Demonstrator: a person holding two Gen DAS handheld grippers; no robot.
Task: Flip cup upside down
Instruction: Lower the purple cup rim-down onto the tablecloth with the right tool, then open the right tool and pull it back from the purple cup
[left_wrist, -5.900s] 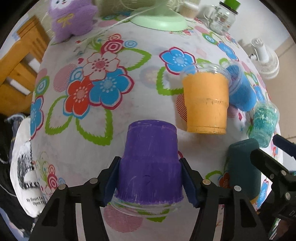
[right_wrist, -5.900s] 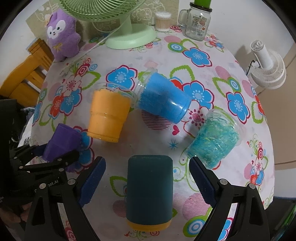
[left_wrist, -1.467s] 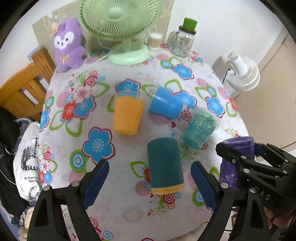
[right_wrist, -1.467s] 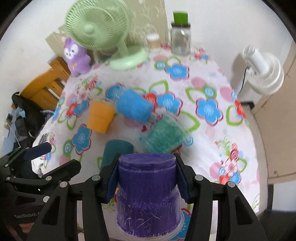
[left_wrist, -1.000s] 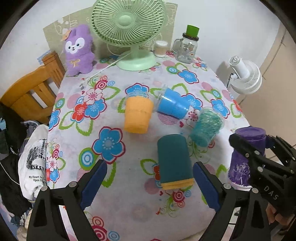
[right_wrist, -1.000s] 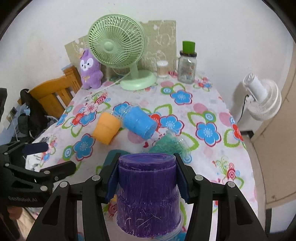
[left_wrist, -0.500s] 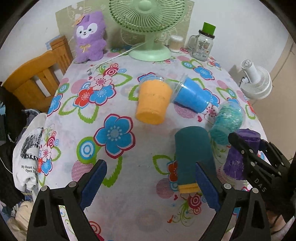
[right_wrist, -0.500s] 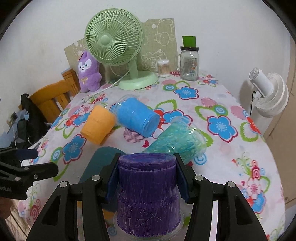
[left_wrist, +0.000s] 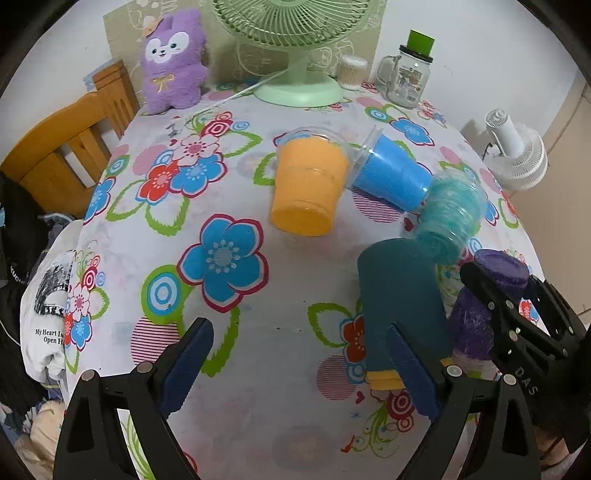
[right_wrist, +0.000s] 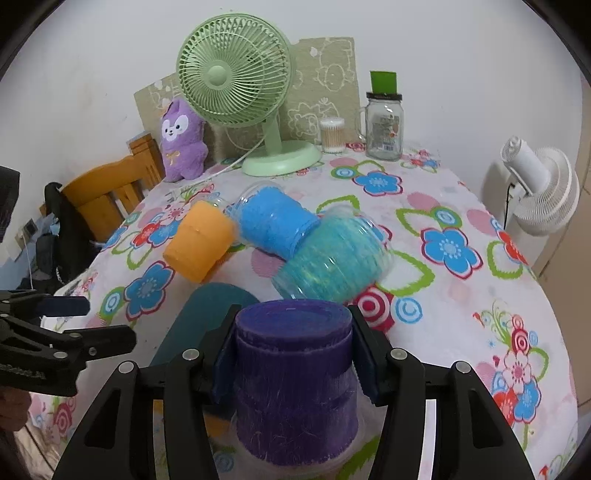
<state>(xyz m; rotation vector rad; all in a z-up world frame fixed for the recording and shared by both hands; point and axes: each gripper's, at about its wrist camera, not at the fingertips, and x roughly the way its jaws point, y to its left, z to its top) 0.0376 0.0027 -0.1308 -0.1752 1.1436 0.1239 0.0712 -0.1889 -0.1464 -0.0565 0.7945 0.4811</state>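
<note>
My right gripper (right_wrist: 293, 354) is shut on a purple cup (right_wrist: 295, 380), held upside down with its rim low over the floral tablecloth (right_wrist: 461, 325); it also shows in the left wrist view (left_wrist: 484, 306). My left gripper (left_wrist: 301, 365) is open and empty above the cloth. A dark teal cup (left_wrist: 400, 306) lies on its side between the grippers, close to the left gripper's right finger. An orange cup (left_wrist: 308, 188), a blue cup (left_wrist: 391, 177) and a turquoise cup (left_wrist: 448, 221) lie on their sides further back.
A green desk fan (right_wrist: 236, 77), a purple plush toy (right_wrist: 181, 136), a glass jar with a green lid (right_wrist: 384, 122) and a cotton-swab box (right_wrist: 332, 134) stand at the table's far edge. A wooden chair (left_wrist: 66, 147) is left, a white fan (right_wrist: 539, 188) right.
My right gripper has lowered with the purple cup toward the table, beside the teal cup. My left gripper has moved forward and lower, and stays open.
</note>
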